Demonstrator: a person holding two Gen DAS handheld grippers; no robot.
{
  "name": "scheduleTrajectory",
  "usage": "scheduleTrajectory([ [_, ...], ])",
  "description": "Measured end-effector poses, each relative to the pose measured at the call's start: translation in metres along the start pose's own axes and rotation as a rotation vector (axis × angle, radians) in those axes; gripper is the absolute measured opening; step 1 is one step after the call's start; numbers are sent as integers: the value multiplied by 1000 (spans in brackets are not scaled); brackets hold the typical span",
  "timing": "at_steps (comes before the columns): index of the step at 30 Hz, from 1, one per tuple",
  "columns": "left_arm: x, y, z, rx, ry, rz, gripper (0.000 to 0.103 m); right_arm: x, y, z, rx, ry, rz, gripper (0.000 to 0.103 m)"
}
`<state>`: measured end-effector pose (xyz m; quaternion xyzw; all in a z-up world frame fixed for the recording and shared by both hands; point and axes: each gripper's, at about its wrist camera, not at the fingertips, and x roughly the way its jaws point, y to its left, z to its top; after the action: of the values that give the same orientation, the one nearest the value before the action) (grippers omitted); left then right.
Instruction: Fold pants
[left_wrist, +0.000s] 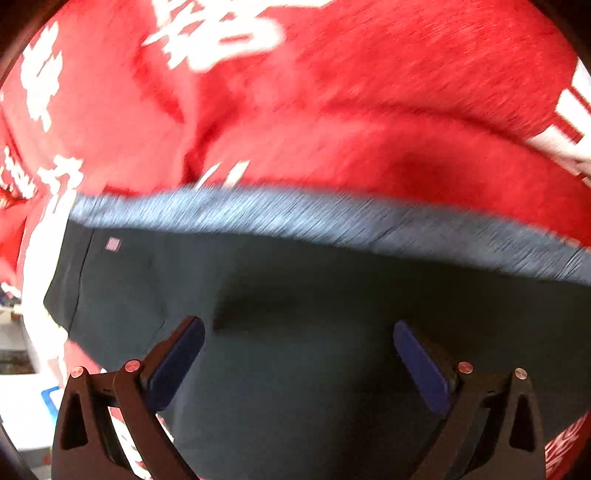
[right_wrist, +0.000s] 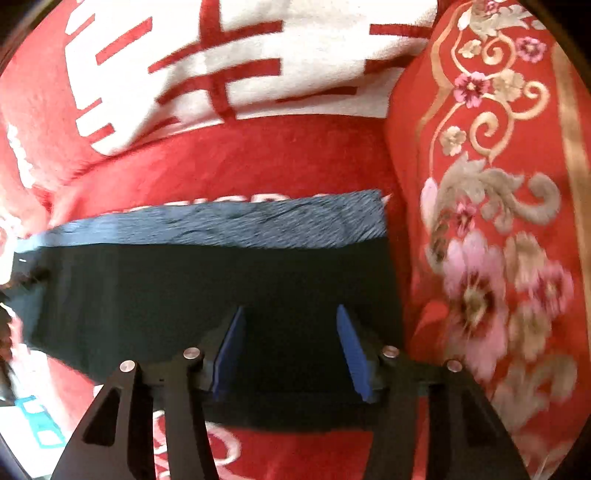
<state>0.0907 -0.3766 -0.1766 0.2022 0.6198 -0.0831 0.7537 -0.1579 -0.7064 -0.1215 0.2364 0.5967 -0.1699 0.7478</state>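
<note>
Hovering over dark pants (left_wrist: 314, 332) spread flat on a red blanket (left_wrist: 369, 92), both grippers point steeply down. Left wrist view: left gripper (left_wrist: 299, 354) has its jaws spread wide, nothing between the blue pads (left_wrist: 177, 365), dark cloth only beneath. Blue-grey fuzzy band (left_wrist: 295, 218), probably turned-out lining or waistband, runs along the pants' far edge. Small pale tag (left_wrist: 113, 244) sits near the left seam, too blurred to read. Likely lined up for a grab on the fabric for a fold.

Right wrist view: right gripper (right_wrist: 291, 350) jaws partly apart, pads clear of the cloth, nothing pinched. It hangs above the pants' right end (right_wrist: 221, 295), close to the edge beside a red floral pillow (right_wrist: 498, 221). Guess: each hand takes one end so the fold stays even.

Writing: big white characters on the blanket (right_wrist: 221, 66), blurred and cropped, not readable. A white strip above the blue-grey band is also unreadable.
</note>
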Motion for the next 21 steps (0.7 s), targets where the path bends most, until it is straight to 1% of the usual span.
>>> scheduleTrajectory([
  [1, 2, 10, -8, -24, 0, -25, 103, -7, 6, -7, 3, -9, 45, 56],
  [2, 4, 15, -18, -65, 2, -60, 103, -11, 11, -12, -12, -18, 66, 56],
  [4, 7, 21, -23, -110, 9, -94, 103, -19, 36, -31, -91, -37, 70, 56],
  [6, 9, 19, -24, -116, -4, -88, 103, -20, 58, -50, -178, -32, 57, 56],
  [7, 9, 17, -25, -109, -13, -78, 103, -21, 68, -60, -213, -29, 40, 56],
  [9, 7, 14, -31, -86, -27, -59, 103, -19, 80, -73, -269, -38, -42, 56],
  [10, 3, 10, -32, -76, -31, -57, 103, -17, 85, -81, -315, -45, -96, 56],
  [14, 3, 12, -34, -83, -30, -76, 103, -12, 104, -94, -484, -95, -250, 56],
  [16, 5, 9, -32, -83, -34, -72, 103, -6, 104, -90, -522, -104, -288, 56],
  [17, 6, 9, -32, -83, -34, -71, 103, -7, 97, -89, -531, -95, -292, 55],
  [18, 6, 10, -33, -83, -33, -70, 103, -6, 95, -87, -535, -86, -282, 47],
  [19, 6, 10, -33, -84, -29, -71, 103, -6, 94, -86, -531, -77, -251, 28],
  [21, 4, 18, -34, -79, -25, -75, 103, -8, 92, -81, -509, -69, -245, 18],
])
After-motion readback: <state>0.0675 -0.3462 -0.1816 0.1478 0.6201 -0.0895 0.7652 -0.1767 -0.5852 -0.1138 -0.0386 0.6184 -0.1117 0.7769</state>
